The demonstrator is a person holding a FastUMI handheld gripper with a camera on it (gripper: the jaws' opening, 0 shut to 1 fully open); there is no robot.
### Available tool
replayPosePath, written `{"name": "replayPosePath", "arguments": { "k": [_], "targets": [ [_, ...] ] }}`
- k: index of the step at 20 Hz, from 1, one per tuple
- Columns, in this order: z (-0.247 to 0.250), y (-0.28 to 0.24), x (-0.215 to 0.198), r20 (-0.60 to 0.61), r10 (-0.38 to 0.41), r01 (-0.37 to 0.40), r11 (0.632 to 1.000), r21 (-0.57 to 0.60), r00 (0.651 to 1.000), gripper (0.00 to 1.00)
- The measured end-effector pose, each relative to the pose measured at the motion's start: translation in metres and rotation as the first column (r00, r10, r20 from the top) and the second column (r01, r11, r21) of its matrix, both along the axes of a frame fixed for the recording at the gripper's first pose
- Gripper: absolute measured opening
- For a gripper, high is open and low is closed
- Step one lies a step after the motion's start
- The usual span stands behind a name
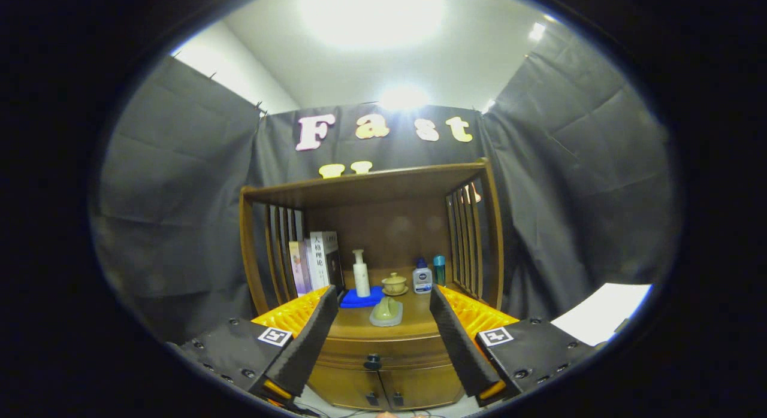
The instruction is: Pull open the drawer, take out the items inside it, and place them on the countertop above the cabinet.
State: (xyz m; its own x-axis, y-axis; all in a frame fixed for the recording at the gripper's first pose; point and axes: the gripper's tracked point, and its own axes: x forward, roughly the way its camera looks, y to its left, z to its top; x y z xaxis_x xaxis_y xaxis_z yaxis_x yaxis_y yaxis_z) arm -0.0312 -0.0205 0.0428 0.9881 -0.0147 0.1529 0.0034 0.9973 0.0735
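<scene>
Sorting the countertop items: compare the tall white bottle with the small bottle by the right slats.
The white bottle is tall and slim; the small bottle is squat. The white bottle stands on a blue cloth, the small bottle on bare countertop. Both stand upright, beyond the open gripper.

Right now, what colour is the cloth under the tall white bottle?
Blue; the cloth under the bottle shows best in the gripper view, beyond the open tool.

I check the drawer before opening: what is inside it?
Cannot tell: the drawer is closed; its front and knob hide the inside. The open gripper is before it.
</scene>
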Motion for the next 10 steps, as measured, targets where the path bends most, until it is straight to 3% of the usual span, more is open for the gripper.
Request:
{"name": "replayPosePath", "arguments": {
  "k": [4, 10],
  "targets": [
    [0.0017, -0.0103, -0.0075, 0.007, 0.000, 0.001, 0.999, -0.039, 1.000, 0.98],
    [-0.0056, -0.0040, -0.0037, -0.015, 0.049, -0.048, 0.999, 0.021, 0.999, 0.98]
  ]
}}
